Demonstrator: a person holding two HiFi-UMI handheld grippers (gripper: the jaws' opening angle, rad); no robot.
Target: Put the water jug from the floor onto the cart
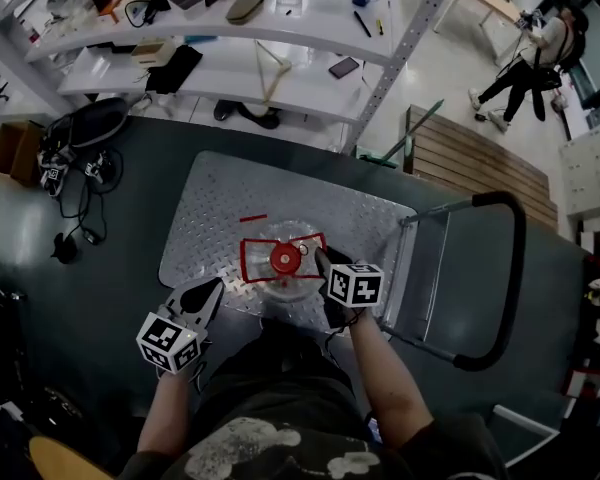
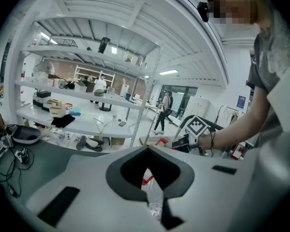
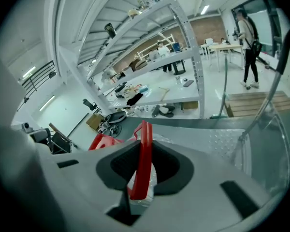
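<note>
Water jug [image 1: 283, 264], head view: it is sitting at frame centre over the diamond-plate deck [image 1: 220, 198] of the cart, with its red cap facing up. Whether its base is resting on the plate cannot be told. The right gripper [image 1: 325, 266] is clamping the red carrying handle [image 1: 280, 240] just right of the cap, probably because the handle is the only firm purchase on a clear, thin-walled body. The left gripper [image 1: 208, 293] is hovering just beside the jug's left flank, gripping nothing and likely placed to steady any swing. The cart's black push bar [image 1: 515, 268] is curving down the right, white shelving [image 1: 280, 68] is crossing the top, and dark floor [image 1: 130, 218] is surrounding the deck.

Left gripper view: the left gripper [image 2: 152, 192] is showing its jaws only a slit apart and pressing on nothing. Crinkled clear plastic of the water jug [image 2: 154, 206] is showing through the slit. The right gripper's marker cube [image 2: 198, 126] is appearing right of centre, and laden shelving [image 2: 87, 100] is filling the left.

Right gripper view: the right gripper [image 3: 137, 187] is holding its jaws shut on the upright handle [image 3: 144, 153]. The cap [image 3: 104, 141] is lying to its left, and the deck [image 3: 217, 139] and cart rail [image 3: 261, 115] are spreading right. A person [image 3: 249, 42] is standing at the upper right, well apart.
</note>
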